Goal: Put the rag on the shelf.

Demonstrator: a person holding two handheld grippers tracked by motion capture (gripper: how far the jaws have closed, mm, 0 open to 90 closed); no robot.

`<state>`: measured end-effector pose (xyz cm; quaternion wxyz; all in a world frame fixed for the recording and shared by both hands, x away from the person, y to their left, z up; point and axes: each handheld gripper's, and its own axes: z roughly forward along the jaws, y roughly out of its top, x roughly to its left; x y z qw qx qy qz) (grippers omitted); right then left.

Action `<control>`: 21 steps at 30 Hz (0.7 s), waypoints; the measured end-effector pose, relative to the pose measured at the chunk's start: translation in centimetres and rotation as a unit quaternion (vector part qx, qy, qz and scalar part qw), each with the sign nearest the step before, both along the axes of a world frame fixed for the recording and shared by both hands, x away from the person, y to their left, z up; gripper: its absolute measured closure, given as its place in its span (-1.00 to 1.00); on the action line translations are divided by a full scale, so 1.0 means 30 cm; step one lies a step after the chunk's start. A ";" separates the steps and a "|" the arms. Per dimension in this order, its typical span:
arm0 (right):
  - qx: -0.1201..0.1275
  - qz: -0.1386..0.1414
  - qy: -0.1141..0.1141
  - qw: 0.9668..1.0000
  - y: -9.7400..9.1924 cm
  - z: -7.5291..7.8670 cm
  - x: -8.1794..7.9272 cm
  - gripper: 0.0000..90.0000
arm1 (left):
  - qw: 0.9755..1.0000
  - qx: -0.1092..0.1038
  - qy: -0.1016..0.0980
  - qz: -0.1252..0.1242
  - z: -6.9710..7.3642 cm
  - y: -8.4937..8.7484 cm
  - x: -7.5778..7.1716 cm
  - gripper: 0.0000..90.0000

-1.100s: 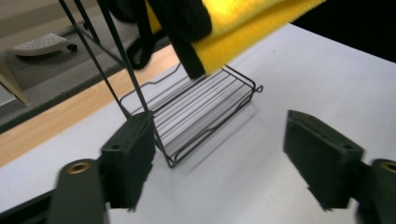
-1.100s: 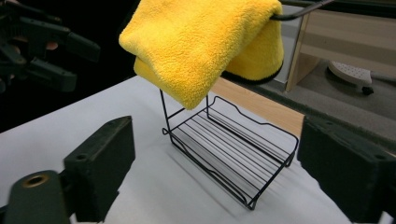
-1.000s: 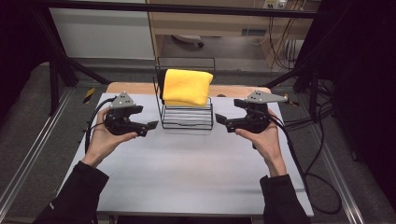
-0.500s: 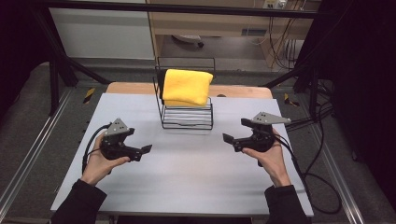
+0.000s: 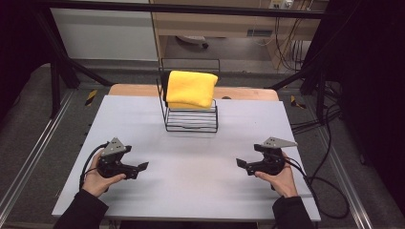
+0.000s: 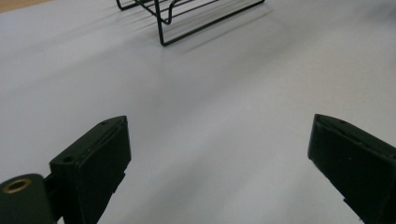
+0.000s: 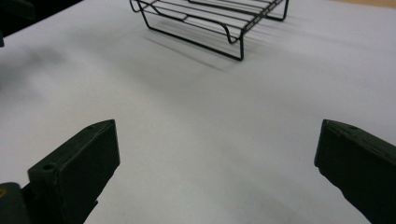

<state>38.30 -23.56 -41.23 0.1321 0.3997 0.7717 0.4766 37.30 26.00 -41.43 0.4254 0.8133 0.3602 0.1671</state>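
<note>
Jaws, left gripper [image 5: 142,166]: just opened wide, nothing between.
Jaws, right gripper [image 5: 240,163]: just opened wide, empty.
Yellow cloth [image 5: 191,88]: on wire rack [image 5: 191,120], 12 o'clock on worktop [image 5: 191,191].

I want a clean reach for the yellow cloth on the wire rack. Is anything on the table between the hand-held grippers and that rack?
Nothing visible. Bare table lies between the left hand-held gripper, the right hand-held gripper and the rack; the yellow cloth sits on top of it. Both stand open and hold nothing.
</note>
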 end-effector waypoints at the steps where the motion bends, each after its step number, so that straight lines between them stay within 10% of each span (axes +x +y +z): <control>1: -0.002 -0.003 0.002 1.000 -0.007 -0.009 -0.003 -0.98 | 1.000 0.002 0.000 -0.002 -0.005 0.004 -0.002 -0.86; 21: -0.032 0.000 0.040 0.999 -0.105 -0.125 -0.054 -0.98 | 1.000 0.003 0.019 -0.005 -0.091 0.052 -0.026 -0.84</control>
